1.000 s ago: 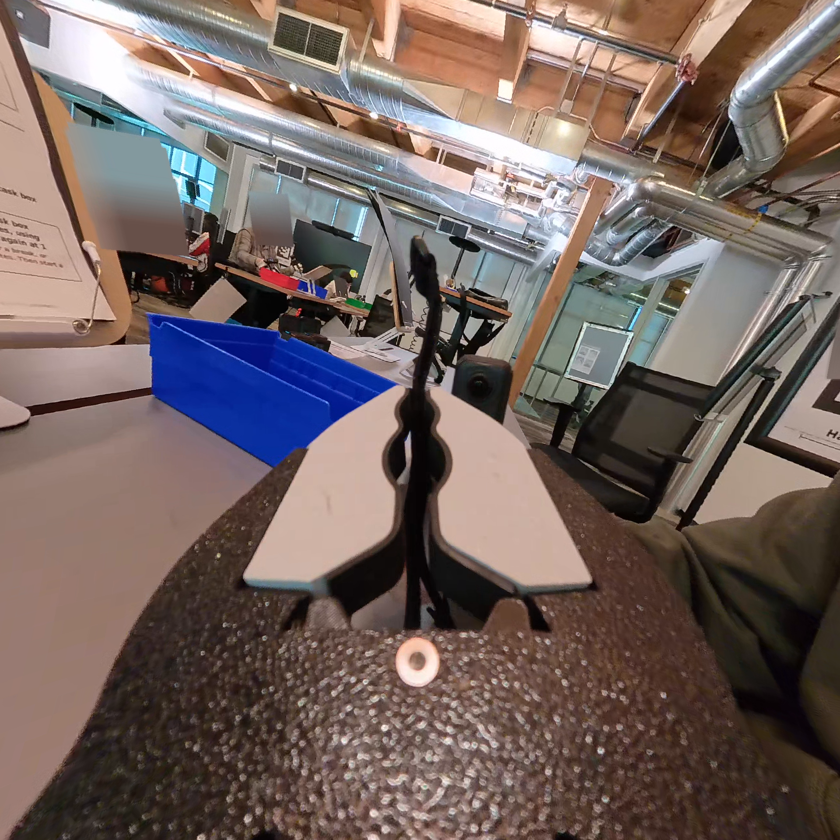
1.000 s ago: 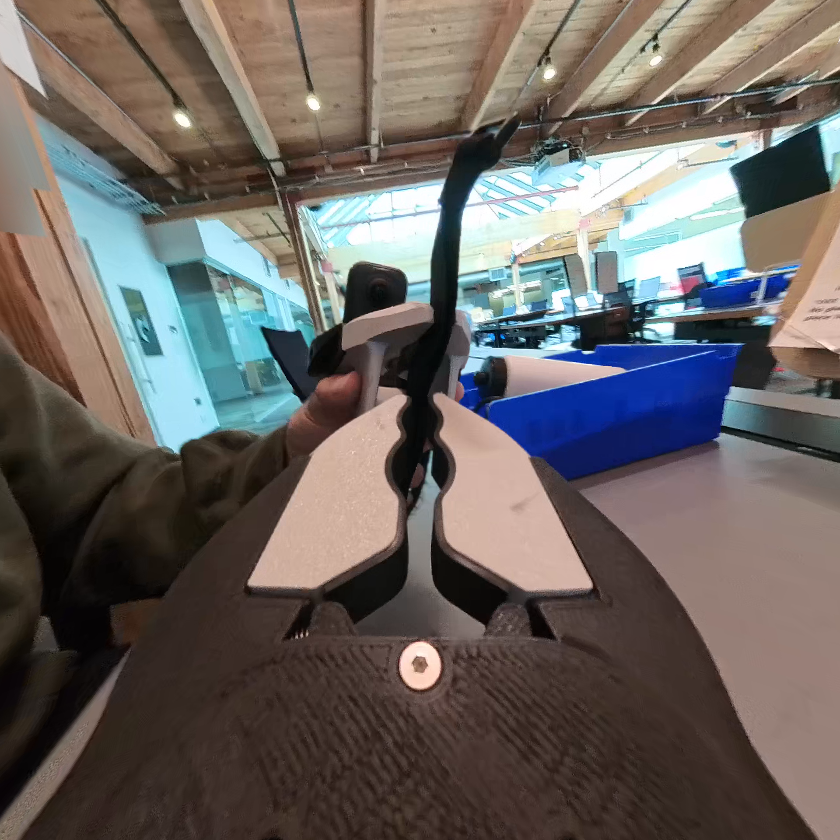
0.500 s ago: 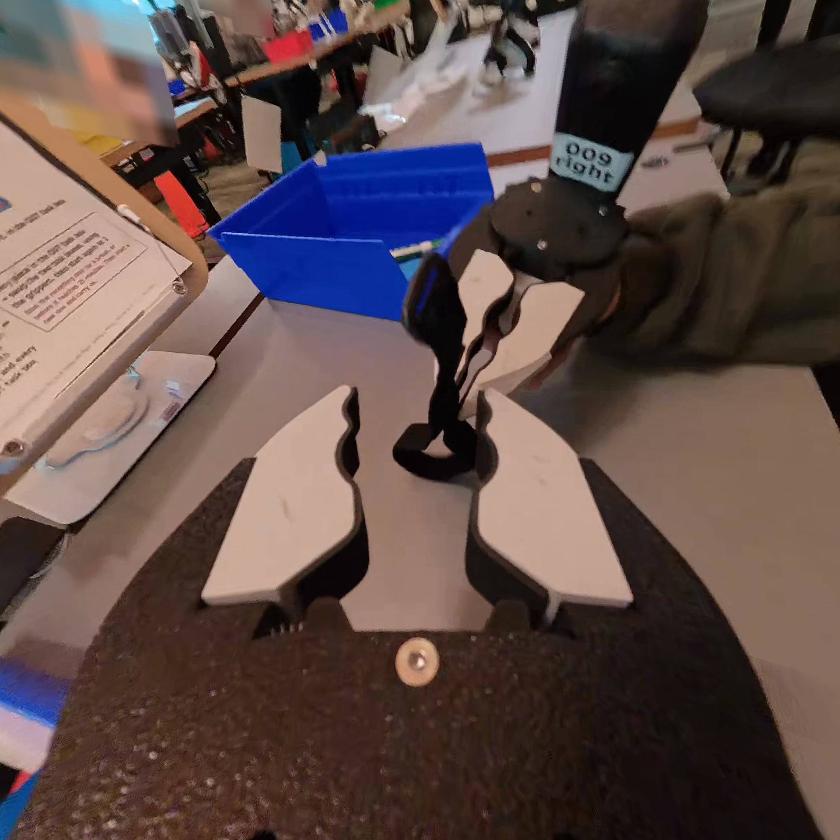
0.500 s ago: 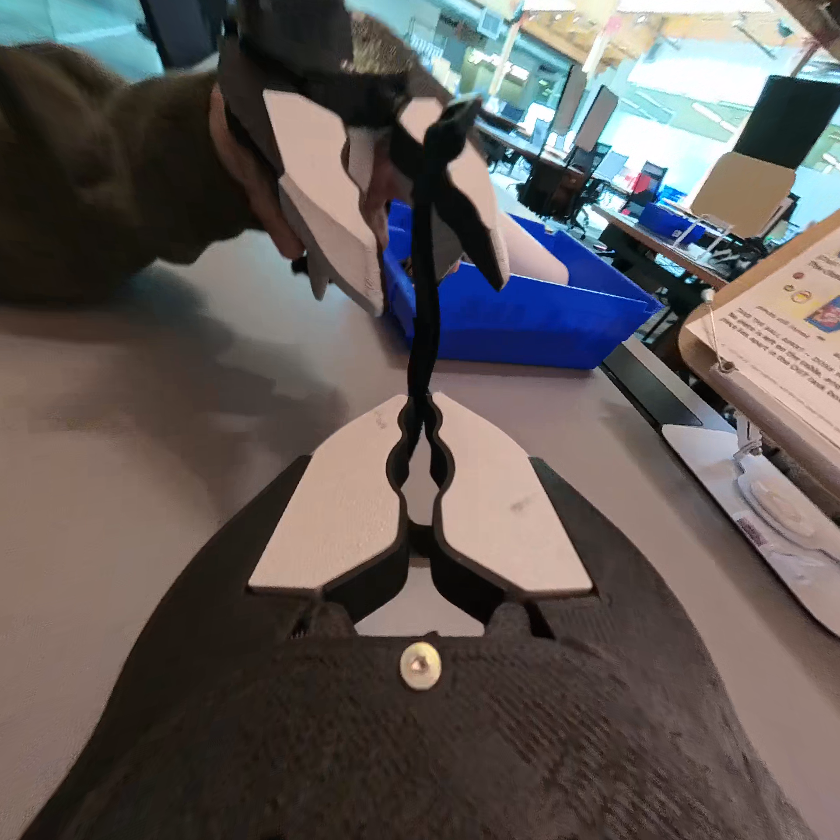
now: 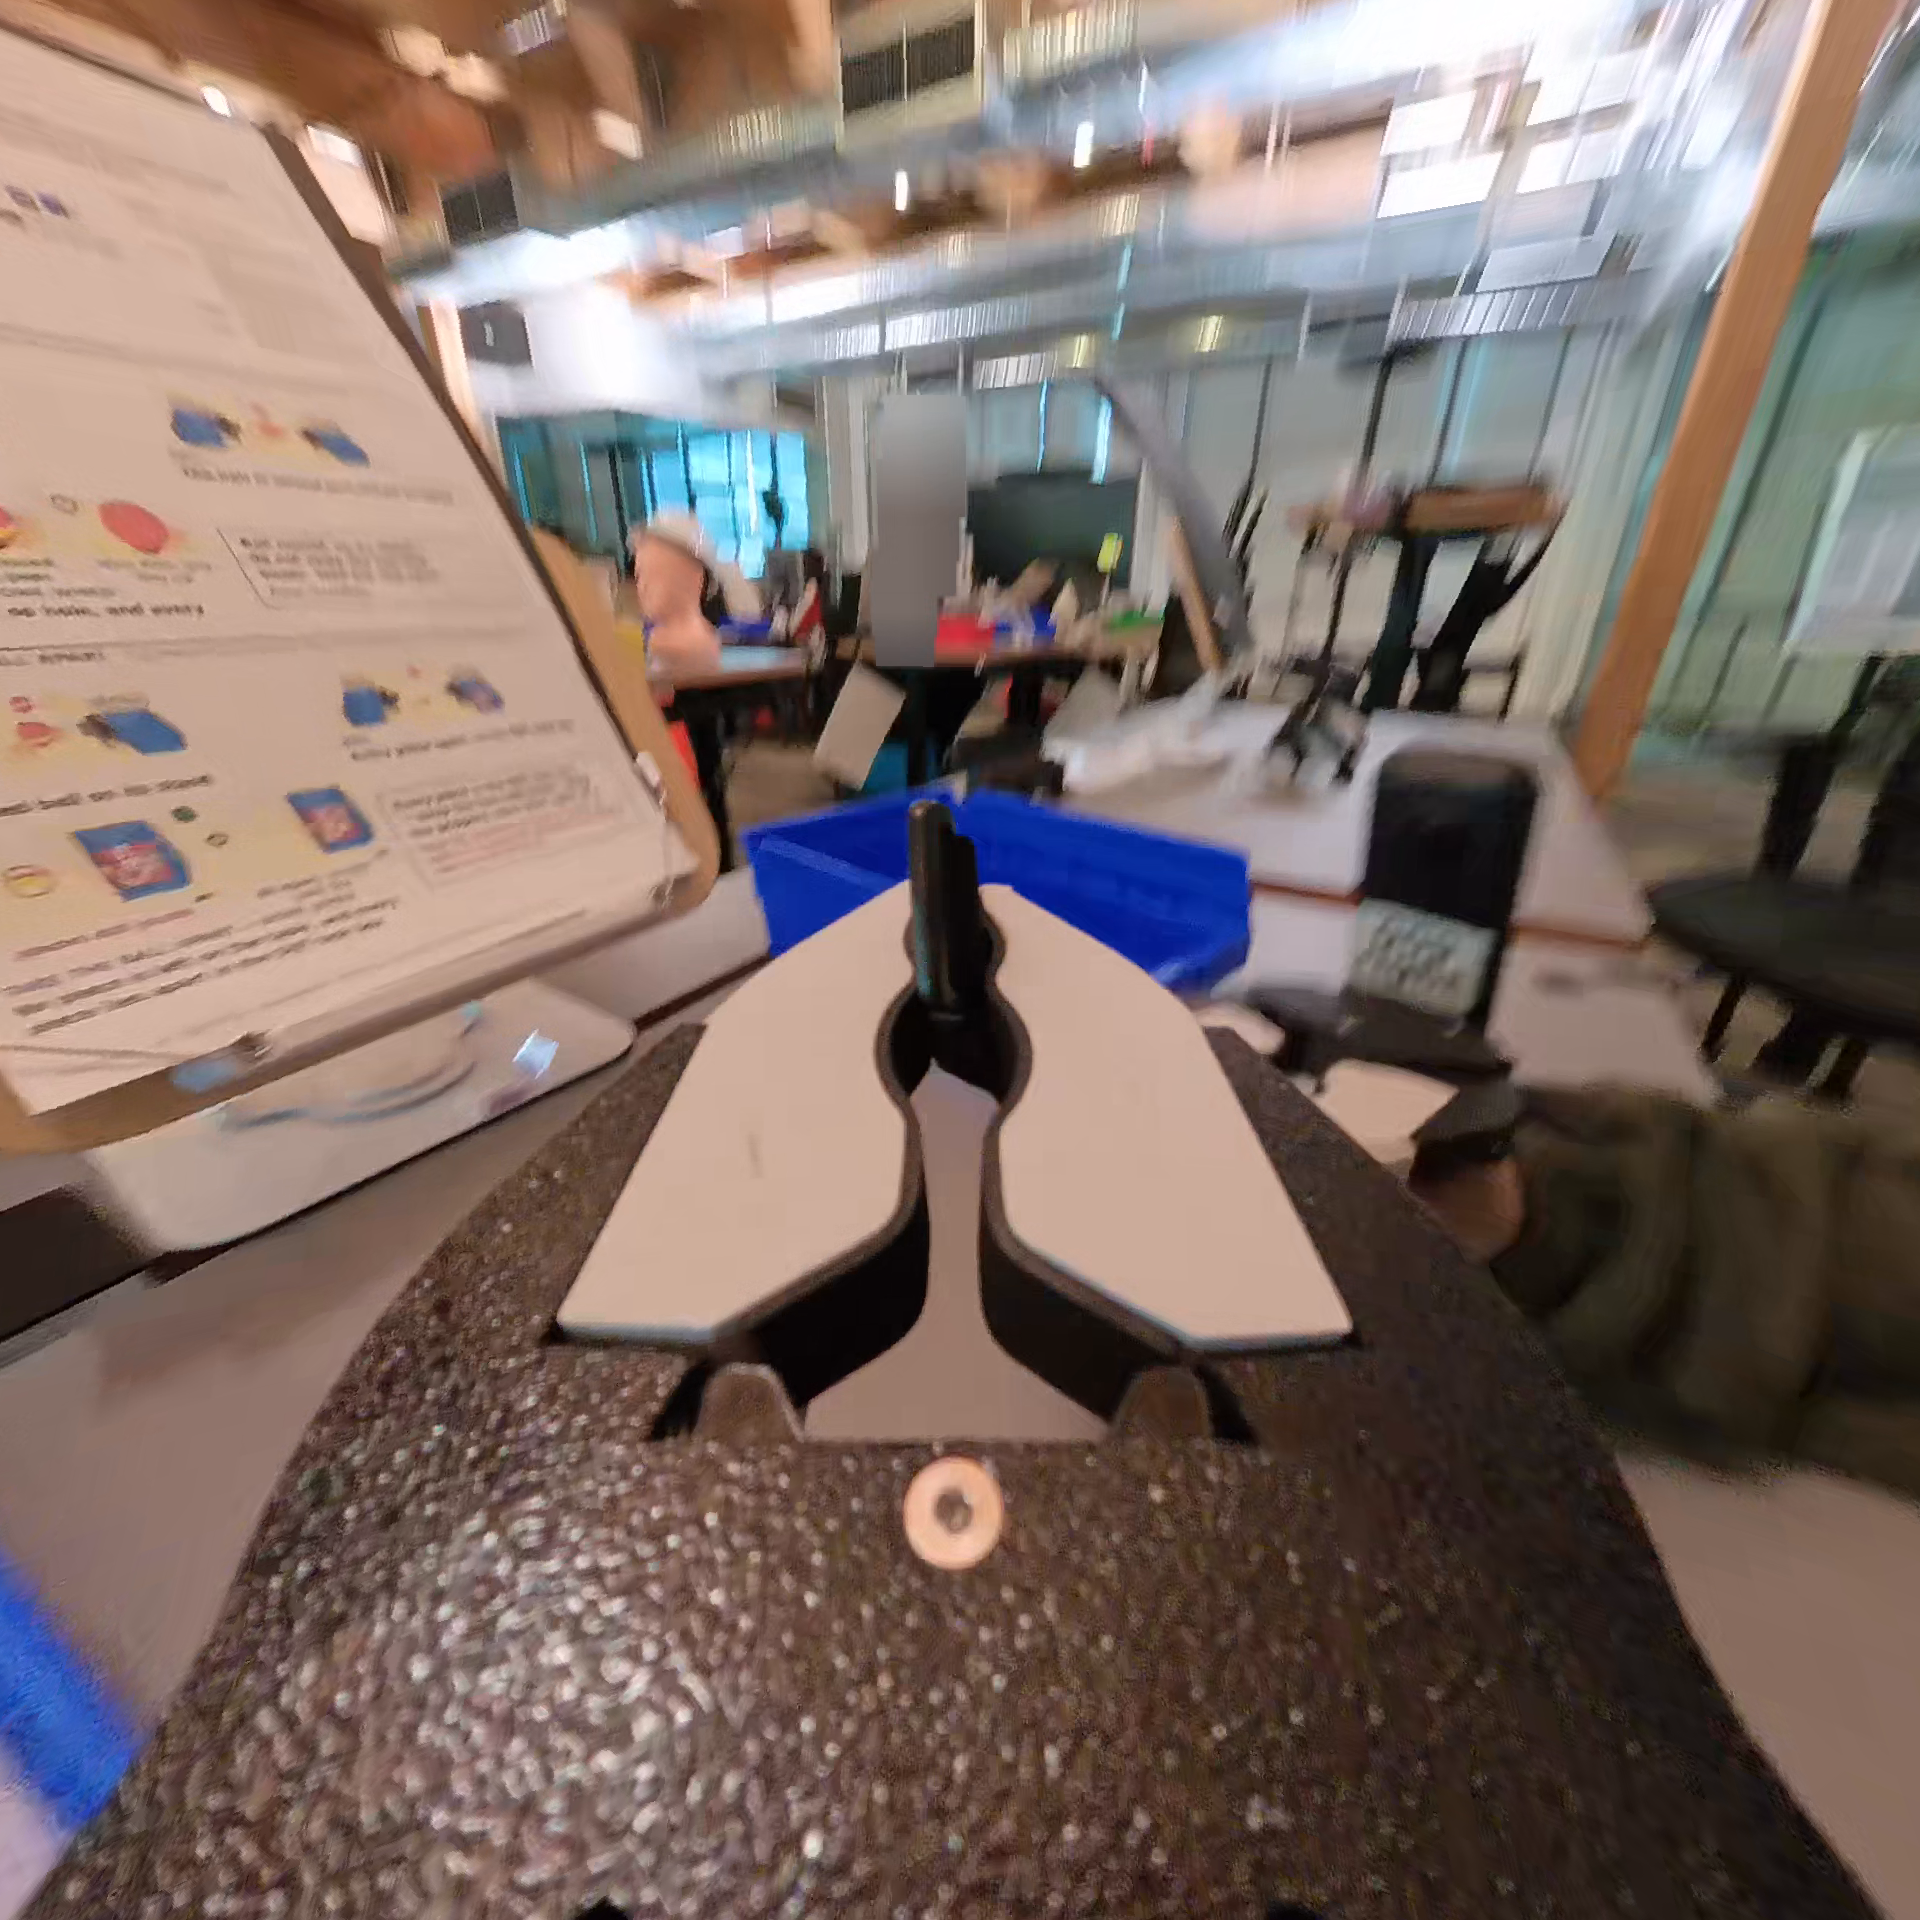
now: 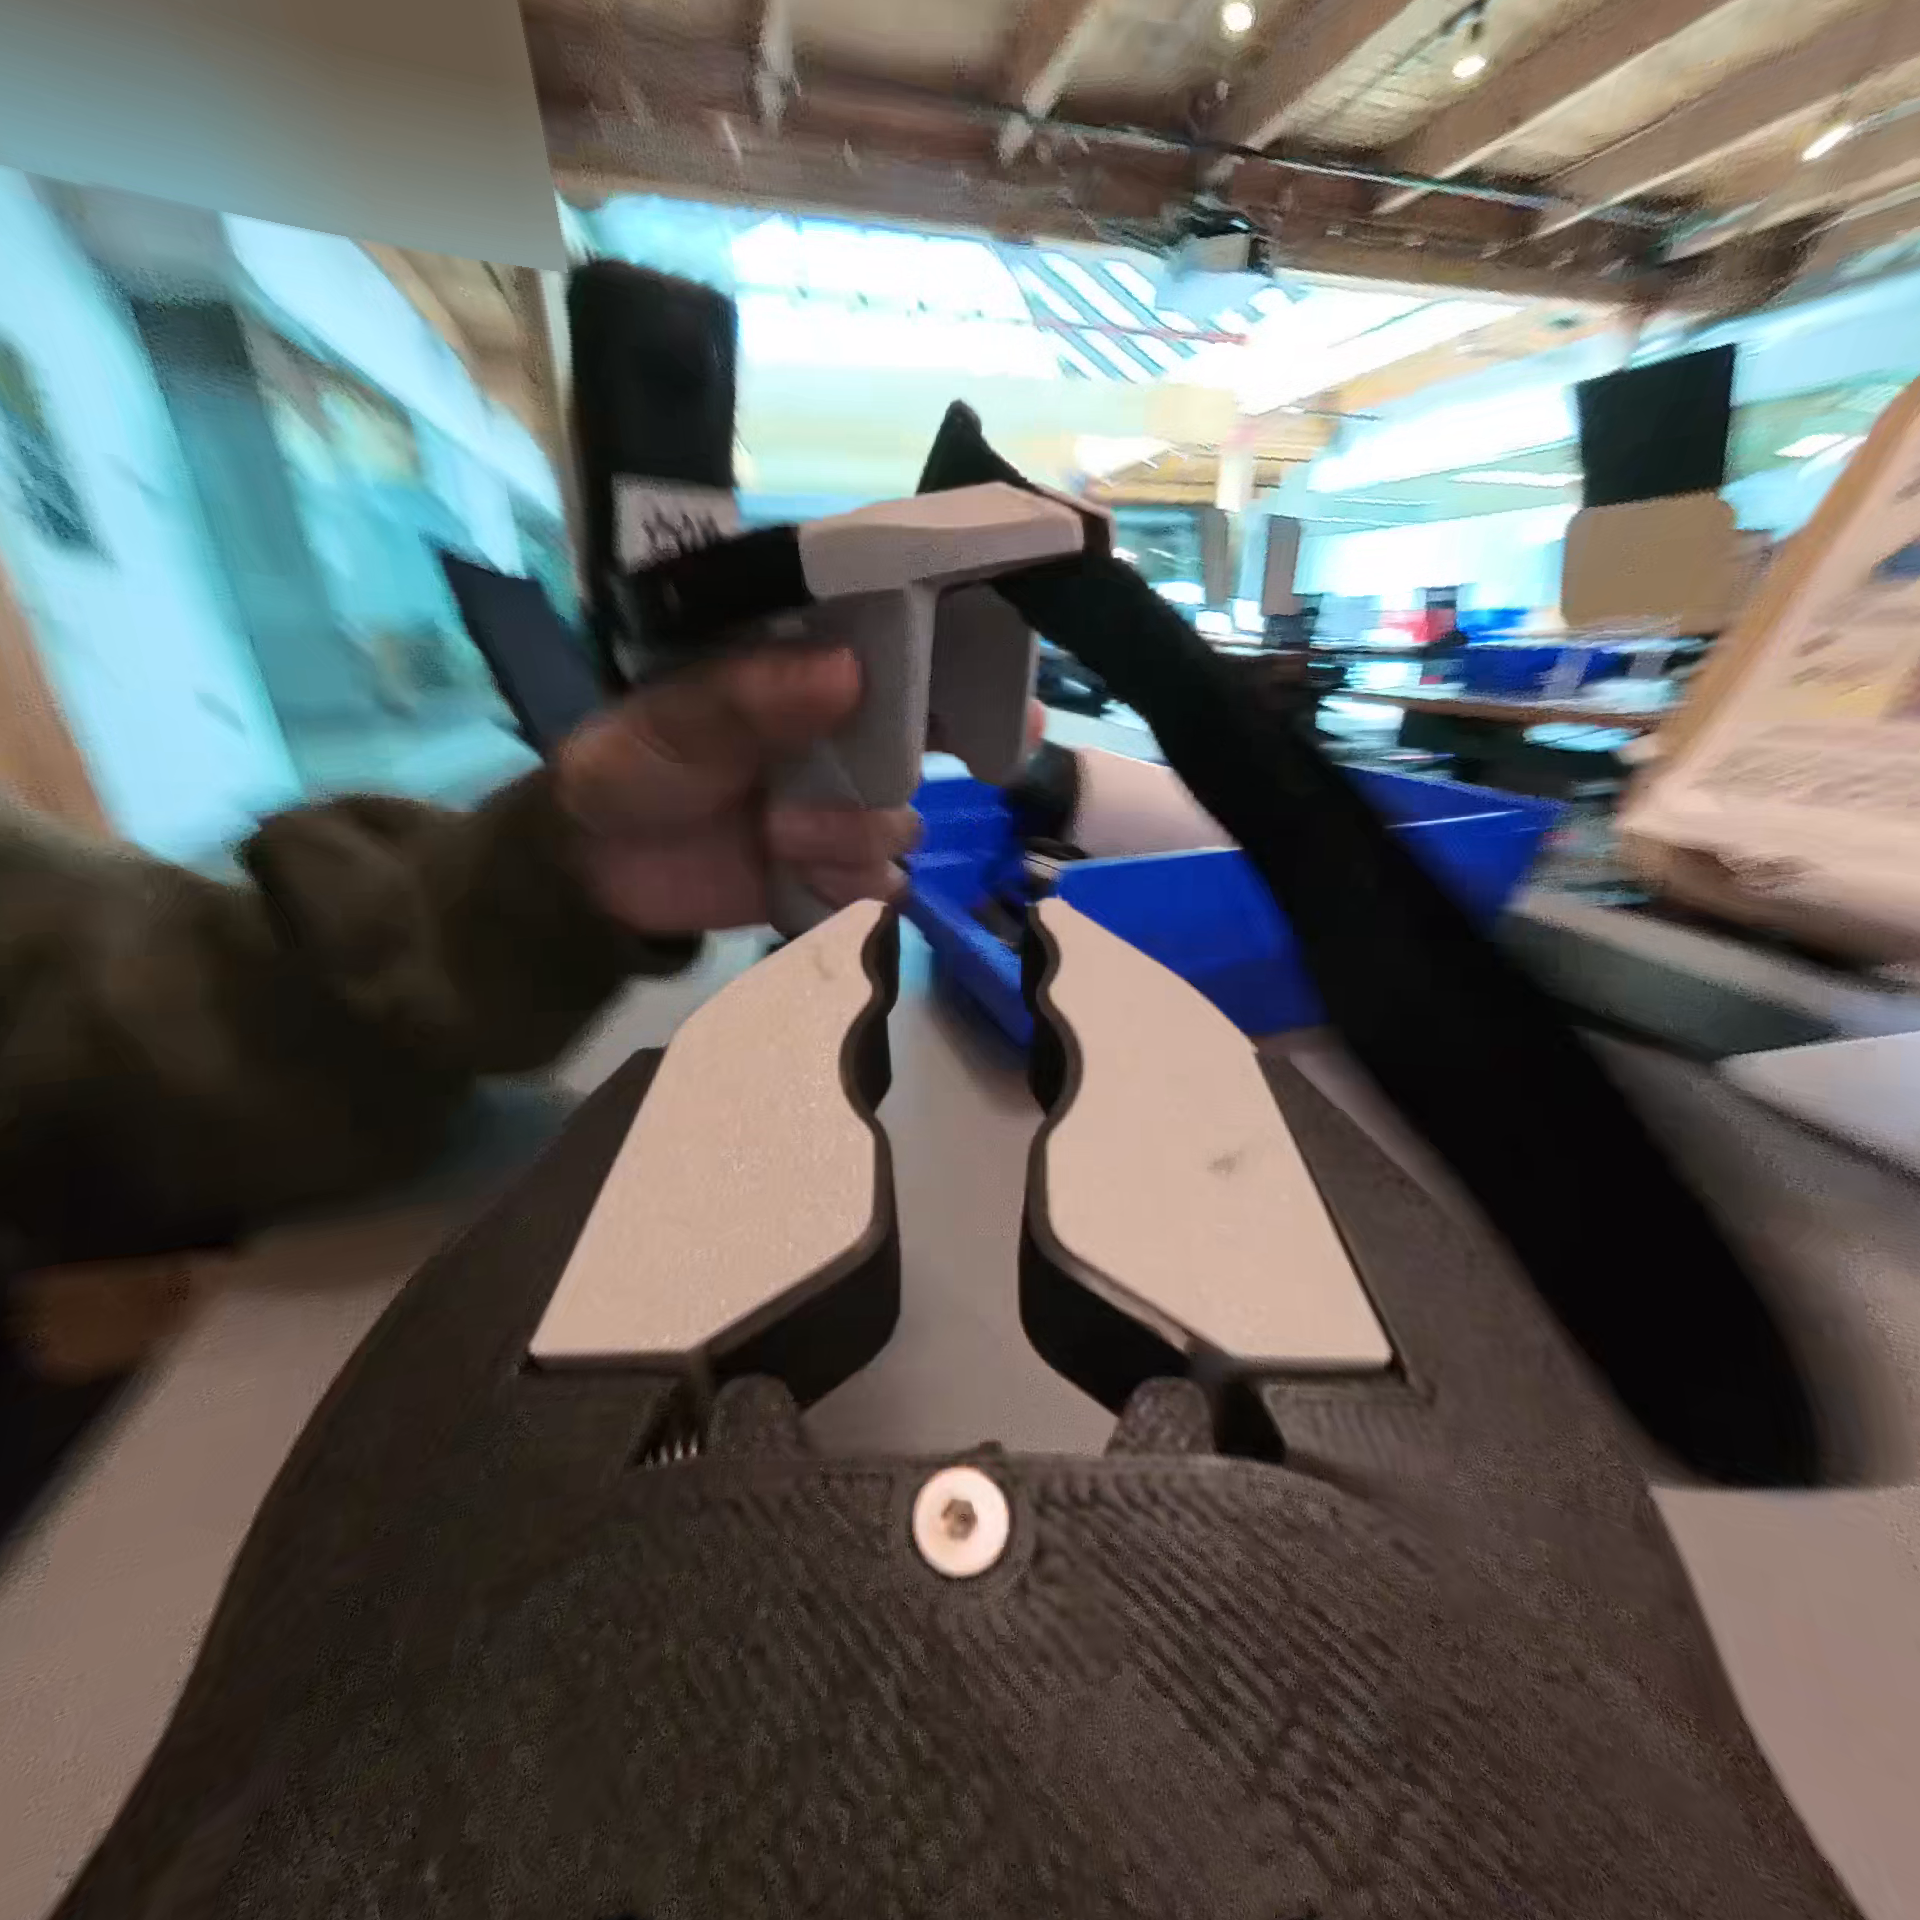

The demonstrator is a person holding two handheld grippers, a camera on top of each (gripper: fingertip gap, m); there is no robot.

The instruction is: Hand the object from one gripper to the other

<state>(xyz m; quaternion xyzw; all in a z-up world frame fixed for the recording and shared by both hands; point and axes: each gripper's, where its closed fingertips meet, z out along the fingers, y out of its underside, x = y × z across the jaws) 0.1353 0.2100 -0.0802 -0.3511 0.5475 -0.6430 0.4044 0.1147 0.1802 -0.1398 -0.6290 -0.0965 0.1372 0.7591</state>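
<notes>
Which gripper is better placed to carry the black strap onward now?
Left. The left gripper is shut on the black strap, while the right gripper stands open with nothing between its fingers.

Each tool (image 5: 951, 925) is showing two pale grey fingers (image 5: 769, 1132) on a black, grainy body with one silver screw (image 5: 953, 1511); an olive-green sleeve (image 6: 260, 997) is covering the person's arm.

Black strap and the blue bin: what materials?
Black strap: looks like matte woven fabric or soft rubber; it hangs limp from the left gripper, though blur hides the texture. Blue bin: apparently moulded plastic, with smooth, slightly glossy, thin rigid walls.
</notes>
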